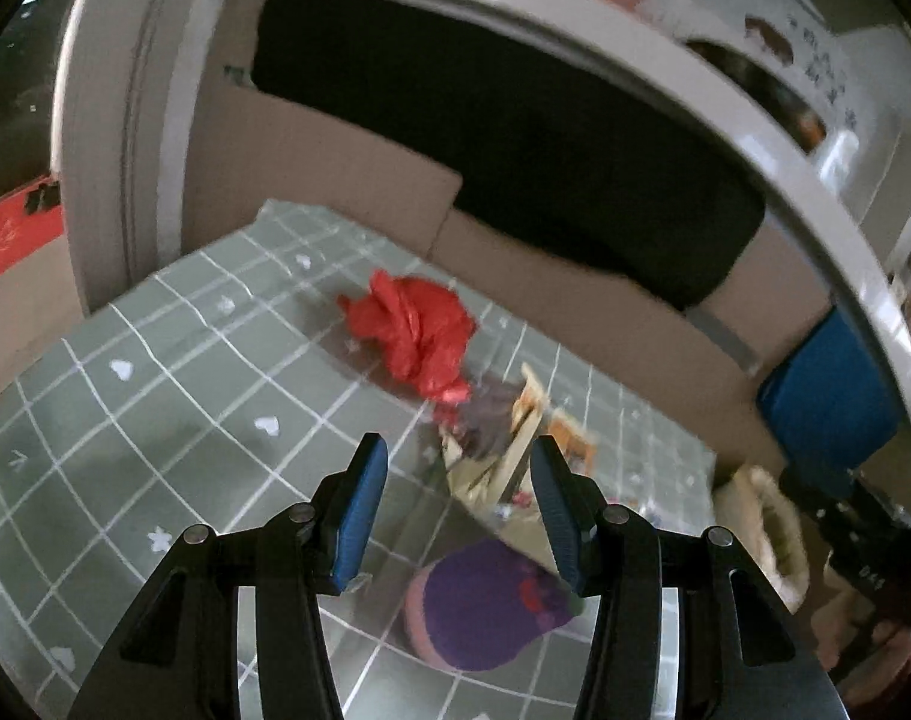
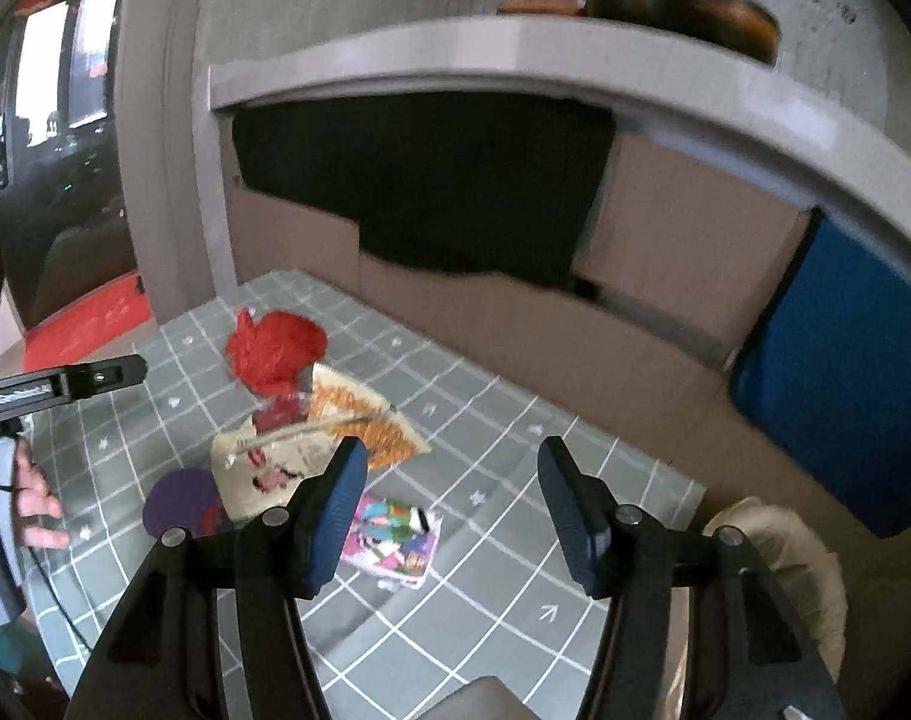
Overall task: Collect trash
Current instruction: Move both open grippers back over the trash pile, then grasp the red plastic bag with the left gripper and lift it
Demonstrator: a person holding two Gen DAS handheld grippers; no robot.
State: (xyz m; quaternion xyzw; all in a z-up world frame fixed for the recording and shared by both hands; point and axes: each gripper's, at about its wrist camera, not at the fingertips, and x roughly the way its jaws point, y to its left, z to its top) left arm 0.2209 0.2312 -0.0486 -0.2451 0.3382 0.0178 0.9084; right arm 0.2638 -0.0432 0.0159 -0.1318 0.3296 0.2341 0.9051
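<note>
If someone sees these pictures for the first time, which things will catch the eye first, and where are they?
The eye goes first to the crumpled red plastic bag on the grey checked mat, near its far edge by the cardboard boxes. Just in front of it lies a beige and orange snack wrapper, with a small colourful packet and a purple round thing nearer. Both grippers hang above the mat with open, empty jaws.

Grey checked mat point(image 2: 503, 420) (white grid) carries red bag point(image 2: 275, 354), wrappers point(image 2: 395, 531).
</note>
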